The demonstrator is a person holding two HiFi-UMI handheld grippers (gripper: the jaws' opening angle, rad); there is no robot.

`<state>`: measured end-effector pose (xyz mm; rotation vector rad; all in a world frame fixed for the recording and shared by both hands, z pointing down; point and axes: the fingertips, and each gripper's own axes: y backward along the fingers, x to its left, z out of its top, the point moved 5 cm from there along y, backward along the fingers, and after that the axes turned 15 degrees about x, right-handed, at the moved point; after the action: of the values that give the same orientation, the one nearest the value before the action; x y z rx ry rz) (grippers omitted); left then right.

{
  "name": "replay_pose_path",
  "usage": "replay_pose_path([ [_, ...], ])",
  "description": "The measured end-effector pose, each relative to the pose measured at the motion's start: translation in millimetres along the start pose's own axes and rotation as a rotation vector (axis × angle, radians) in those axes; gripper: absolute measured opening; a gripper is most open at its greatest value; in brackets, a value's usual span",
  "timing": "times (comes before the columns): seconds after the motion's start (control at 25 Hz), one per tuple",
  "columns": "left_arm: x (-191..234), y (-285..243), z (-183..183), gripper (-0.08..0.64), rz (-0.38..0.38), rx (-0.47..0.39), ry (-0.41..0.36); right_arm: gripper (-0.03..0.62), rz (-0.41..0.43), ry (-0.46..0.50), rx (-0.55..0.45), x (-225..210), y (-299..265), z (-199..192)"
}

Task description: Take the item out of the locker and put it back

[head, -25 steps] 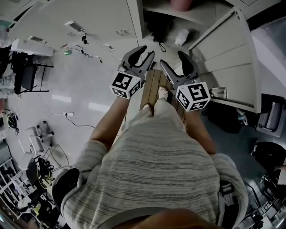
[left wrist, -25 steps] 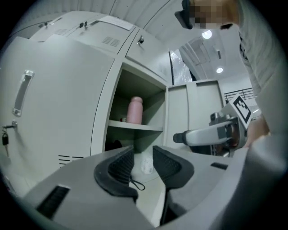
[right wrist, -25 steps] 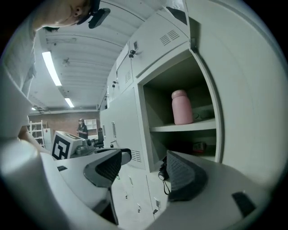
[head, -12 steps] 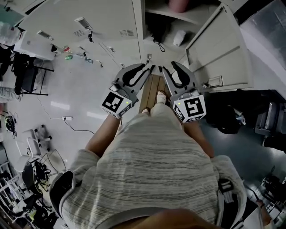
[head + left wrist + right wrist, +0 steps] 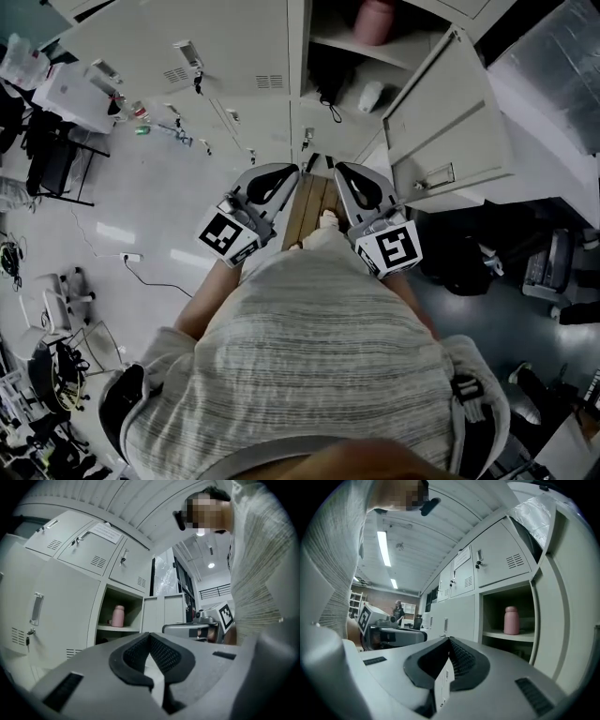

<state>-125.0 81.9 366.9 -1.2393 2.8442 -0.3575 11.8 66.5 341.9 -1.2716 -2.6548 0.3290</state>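
Inside open locker (image 5: 349, 45): pink bottle (image 5: 511, 620) upright above, white object (image 5: 371, 96) below.

A power strip (image 5: 131, 257) lies on the floor (image 5: 141, 202), left of wooden slats (image 5: 312, 192).

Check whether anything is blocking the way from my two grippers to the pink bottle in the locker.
Nothing visible does. The locker door is swung open, and the pink bottle stands on its shelf in plain view. The left gripper and right gripper, jaws just closed on nothing, are short of it.
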Motion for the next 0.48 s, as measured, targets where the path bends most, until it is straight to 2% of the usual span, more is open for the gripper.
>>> replay_pose_path([
  [0.32,-9,14,-5,0.006,-0.024,-0.016,0.039,0.026,0.031,-0.005,-0.013,5,1,7],
  [0.48,-11,16,-4,0.006,-0.021,-0.032,0.034,0.025,0.041,-0.005,-0.011,6,1,4],
])
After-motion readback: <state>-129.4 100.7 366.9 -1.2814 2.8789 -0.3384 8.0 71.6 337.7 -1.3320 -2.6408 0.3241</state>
